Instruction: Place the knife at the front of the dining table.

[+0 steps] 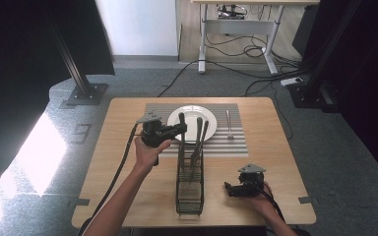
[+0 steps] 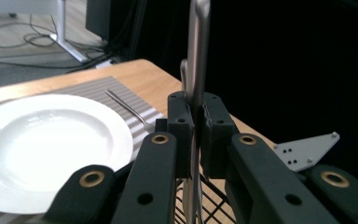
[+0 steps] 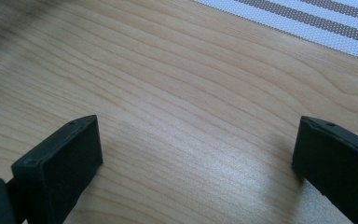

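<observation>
Left claw grips a utensil above the rack

The left claw [image 2: 195, 135] pinches an upright utensil [image 2: 196, 56] over the rack [image 1: 190, 177] mid-counter (plate [image 1: 193, 123] just behind); the right claw [image 3: 196, 158] gapes empty over bare counter [image 3: 168, 84].

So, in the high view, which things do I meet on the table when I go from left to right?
Left claw shut on a utensil handle → wire cutlery rack → fork on the striped placemat → right claw, open.
</observation>
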`<state>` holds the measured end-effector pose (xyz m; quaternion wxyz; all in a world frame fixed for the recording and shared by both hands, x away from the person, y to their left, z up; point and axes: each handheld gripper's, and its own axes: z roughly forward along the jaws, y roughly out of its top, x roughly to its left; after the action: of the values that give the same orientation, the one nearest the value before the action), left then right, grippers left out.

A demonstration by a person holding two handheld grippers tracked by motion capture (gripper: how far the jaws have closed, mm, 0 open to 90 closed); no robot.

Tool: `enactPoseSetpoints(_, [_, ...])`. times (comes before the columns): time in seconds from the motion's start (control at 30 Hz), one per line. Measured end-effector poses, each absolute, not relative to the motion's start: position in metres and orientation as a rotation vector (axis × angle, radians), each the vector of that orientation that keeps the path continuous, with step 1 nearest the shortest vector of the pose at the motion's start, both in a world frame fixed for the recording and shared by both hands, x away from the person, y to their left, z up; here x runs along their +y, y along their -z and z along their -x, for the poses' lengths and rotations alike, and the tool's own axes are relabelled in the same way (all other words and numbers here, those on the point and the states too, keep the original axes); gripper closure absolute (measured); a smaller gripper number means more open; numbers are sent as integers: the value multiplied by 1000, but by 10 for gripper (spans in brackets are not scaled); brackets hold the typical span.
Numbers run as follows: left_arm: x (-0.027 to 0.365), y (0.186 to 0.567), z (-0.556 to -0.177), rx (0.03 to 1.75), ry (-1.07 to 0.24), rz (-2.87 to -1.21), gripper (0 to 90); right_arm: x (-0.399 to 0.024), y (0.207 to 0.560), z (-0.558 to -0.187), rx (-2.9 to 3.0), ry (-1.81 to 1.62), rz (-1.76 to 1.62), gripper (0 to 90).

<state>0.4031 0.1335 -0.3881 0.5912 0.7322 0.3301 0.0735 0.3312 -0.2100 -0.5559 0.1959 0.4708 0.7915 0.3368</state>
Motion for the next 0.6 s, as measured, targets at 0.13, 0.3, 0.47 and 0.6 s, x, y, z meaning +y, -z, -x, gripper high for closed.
enactPoseSetpoints(0.13, [137, 382, -401, 762, -191, -1693, 840, -210, 556, -331, 2217, -943, -1320, 14])
enactPoseSetpoints(0.3, [146, 367, -398, 753, -201, -1641, 840, -210, 556, -331, 2217, -943, -1320, 14])
enactPoseSetpoints(0.47, [156, 360, -397, 753, -193, -1596, 840, -210, 556, -331, 2218, -943, -1320, 14])
enactPoseSetpoints(0.6, [162, 353, -397, 748, -197, -1584, 841, -210, 556, -331, 2218, -944, -1320, 13])
